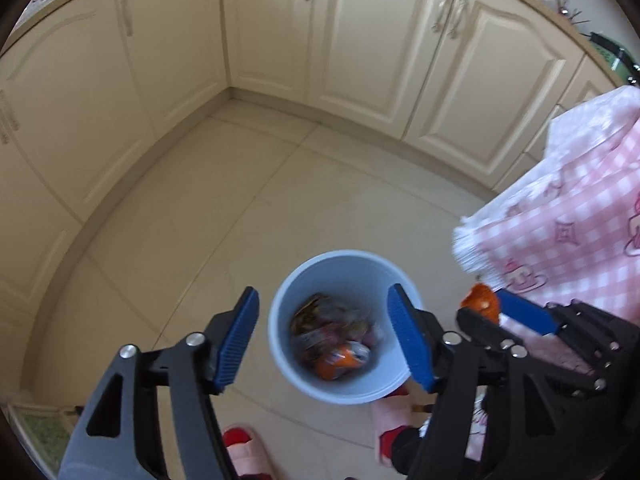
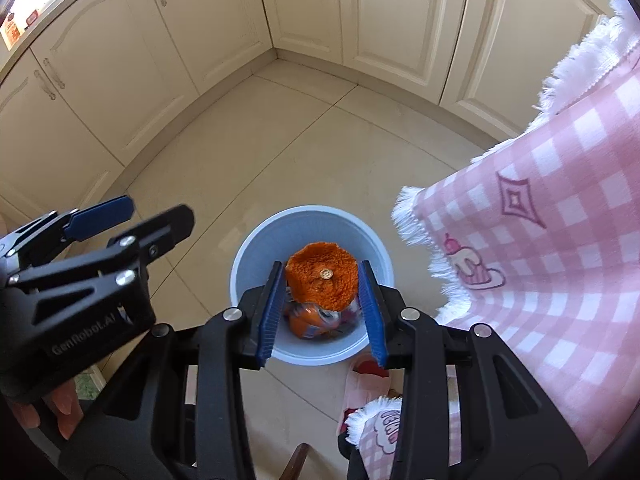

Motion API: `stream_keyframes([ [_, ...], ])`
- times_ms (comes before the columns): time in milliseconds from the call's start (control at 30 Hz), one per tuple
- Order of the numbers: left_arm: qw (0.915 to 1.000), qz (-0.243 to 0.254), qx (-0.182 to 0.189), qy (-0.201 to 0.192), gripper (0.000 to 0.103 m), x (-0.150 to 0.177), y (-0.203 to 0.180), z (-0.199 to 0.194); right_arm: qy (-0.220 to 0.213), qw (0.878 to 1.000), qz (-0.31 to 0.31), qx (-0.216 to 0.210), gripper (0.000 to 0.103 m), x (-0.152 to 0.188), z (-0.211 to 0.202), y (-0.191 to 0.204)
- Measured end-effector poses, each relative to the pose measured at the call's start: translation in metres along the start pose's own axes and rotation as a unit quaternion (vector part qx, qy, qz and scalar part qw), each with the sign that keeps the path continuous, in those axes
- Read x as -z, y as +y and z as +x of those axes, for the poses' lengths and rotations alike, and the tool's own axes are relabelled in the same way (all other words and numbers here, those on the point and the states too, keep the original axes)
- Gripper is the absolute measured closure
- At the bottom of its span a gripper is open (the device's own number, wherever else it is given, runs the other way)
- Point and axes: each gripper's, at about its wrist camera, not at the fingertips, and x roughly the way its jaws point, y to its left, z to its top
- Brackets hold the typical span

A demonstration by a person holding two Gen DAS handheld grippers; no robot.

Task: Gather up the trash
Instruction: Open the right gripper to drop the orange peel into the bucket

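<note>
left tongs (image 1: 322,332) wide, empty | right tongs (image 2: 322,280) clamp orange peel (image 2: 322,276), stem-end up, over bin (image 2: 256,248)

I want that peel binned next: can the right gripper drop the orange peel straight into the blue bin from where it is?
Probably yes. The right gripper holds the orange peel above the blue bin's open mouth, with nothing between them.

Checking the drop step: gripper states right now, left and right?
Left gripper: open, nothing between the jaws, above the blue bin.
Right gripper: shut on an orange peel, held over the bin.
</note>
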Motion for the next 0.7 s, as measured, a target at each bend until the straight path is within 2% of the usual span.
stream_keyframes([
  [100,0.9998,-0.015,-0.012,0.0,0.031,0.008,0.011,-0.007,0.004,1.0,-0.002,-0.005,0.066,0.001,0.002,0.005],
  [267,0.999,-0.034,-0.029,-0.006,0.03,0.019,0.022,-0.018,0.004,1.0,-0.004,-0.007,0.066,-0.002,0.003,0.012],
  [467,0.998,-0.05,-0.026,-0.029,0.028,0.02,0.032,-0.035,-0.008,1.0,-0.009,-0.006,0.066,-0.006,0.0,0.014],
  [633,0.9972,-0.064,-0.021,-0.033,0.028,0.018,0.037,-0.04,-0.026,1.0,-0.011,-0.005,0.065,-0.012,-0.005,0.017],
  [667,0.9971,-0.066,-0.018,-0.033,0.028,0.019,0.038,-0.04,-0.031,0.999,-0.013,-0.006,0.065,-0.013,-0.007,0.017],
  [700,0.9969,-0.071,-0.011,-0.033,0.028,0.018,0.038,-0.04,-0.038,0.999,-0.015,-0.004,0.059,-0.014,-0.01,0.018],
])
